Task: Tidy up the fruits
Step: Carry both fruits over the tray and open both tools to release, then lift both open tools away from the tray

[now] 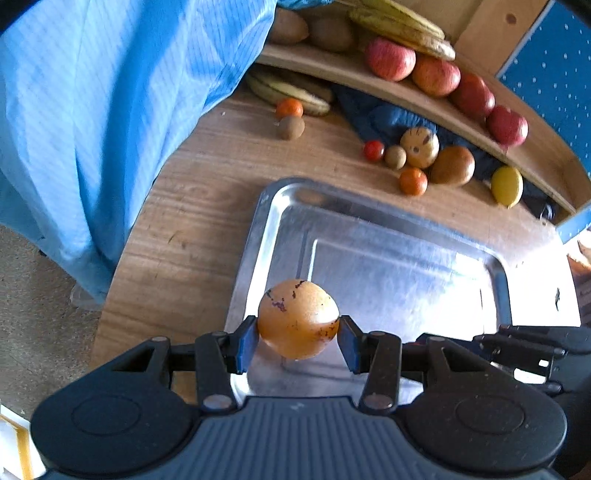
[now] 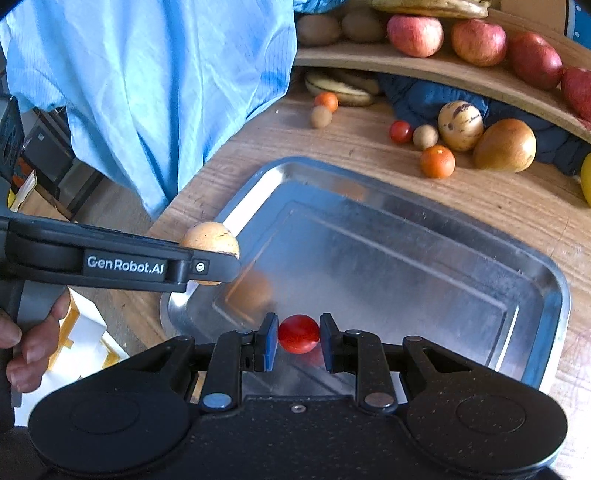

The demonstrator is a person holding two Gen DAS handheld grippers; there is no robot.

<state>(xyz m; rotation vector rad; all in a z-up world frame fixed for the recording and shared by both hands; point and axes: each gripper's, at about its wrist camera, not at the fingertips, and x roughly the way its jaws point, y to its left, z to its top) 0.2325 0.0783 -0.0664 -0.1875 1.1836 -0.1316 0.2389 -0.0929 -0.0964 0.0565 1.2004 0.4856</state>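
Note:
My left gripper point(image 1: 298, 338) is shut on an orange-yellow speckled fruit point(image 1: 297, 318), held above the near left corner of a steel tray point(image 1: 388, 258). In the right wrist view the same speckled fruit point(image 2: 209, 240) shows at the left gripper's tip, over the steel tray's point(image 2: 406, 258) left rim. My right gripper point(image 2: 298, 341) is shut on a small red tomato point(image 2: 298, 333), just above the tray's near part. Nothing lies in the tray.
Loose fruit lies on the wooden table beyond the tray: a mandarin point(image 2: 437, 161), a mango point(image 2: 505, 146), a striped pale melon point(image 2: 460, 125), a cherry tomato point(image 2: 400, 131). Apples point(image 2: 415, 35) sit on a curved wooden shelf. A blue cloth point(image 2: 166, 92) hangs at left.

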